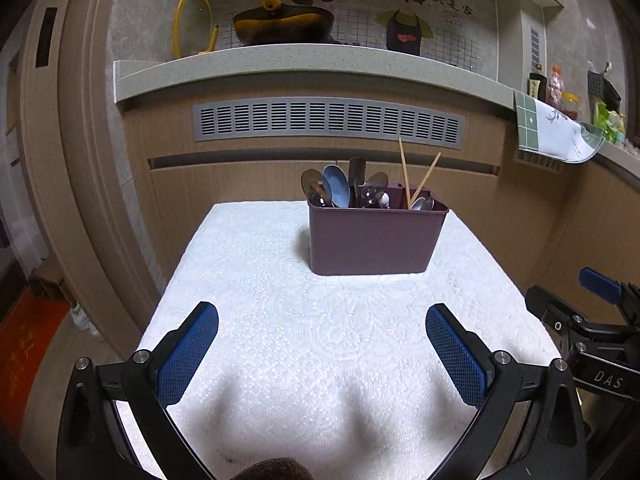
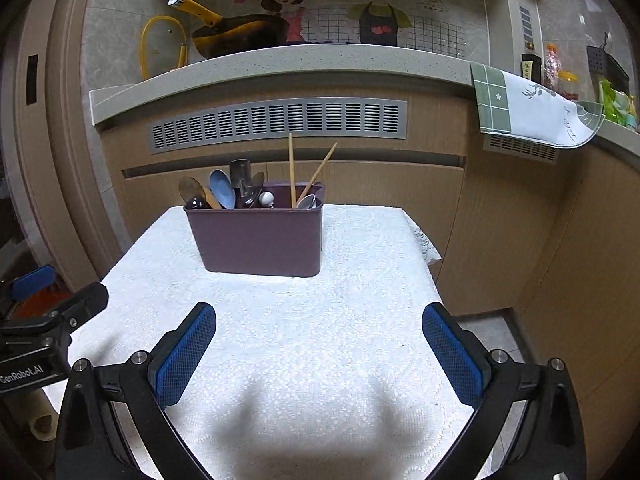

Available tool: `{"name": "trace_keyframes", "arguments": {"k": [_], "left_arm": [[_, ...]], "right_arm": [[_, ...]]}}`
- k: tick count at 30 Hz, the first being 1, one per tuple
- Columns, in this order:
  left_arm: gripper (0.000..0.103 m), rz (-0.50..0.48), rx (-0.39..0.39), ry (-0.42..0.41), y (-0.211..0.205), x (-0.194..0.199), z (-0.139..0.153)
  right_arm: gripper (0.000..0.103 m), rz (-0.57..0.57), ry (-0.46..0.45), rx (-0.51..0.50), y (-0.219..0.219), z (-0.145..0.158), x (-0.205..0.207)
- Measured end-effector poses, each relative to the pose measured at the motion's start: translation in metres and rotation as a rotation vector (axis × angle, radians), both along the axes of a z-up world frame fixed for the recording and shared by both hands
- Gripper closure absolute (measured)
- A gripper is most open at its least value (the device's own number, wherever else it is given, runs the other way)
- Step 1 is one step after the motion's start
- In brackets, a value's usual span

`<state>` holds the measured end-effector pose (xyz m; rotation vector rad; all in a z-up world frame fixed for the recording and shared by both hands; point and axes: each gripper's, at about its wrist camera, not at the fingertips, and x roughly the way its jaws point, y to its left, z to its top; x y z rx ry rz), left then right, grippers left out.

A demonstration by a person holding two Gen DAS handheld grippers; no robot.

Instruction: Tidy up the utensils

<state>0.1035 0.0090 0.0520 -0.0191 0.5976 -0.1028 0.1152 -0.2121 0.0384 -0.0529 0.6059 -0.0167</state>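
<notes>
A purple utensil bin stands at the far side of a white-clothed table. Several spoons stand in its left compartment. Two wooden chopsticks and a spoon stand in its right compartment. My left gripper is open and empty, held above the table's near part. My right gripper is open and empty too, to the right of the left one. Each gripper shows at the edge of the other's view.
A kitchen counter runs behind the table, with a yellow-handled pan and a lid on it. A green and white cloth hangs over its right end. Wooden cabinet fronts stand behind and to the right.
</notes>
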Motion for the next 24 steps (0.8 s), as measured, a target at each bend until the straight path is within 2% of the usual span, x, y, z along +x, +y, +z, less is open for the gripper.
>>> {"name": "trace_keyframes", "arguments": {"k": [24], "left_arm": [[0.0, -0.013, -0.008, 0.028, -0.001, 0.0037, -0.0015]], "right_arm": [[0.0, 0.006, 0.002, -0.007, 0.0005, -0.0004, 0.0002]]}}
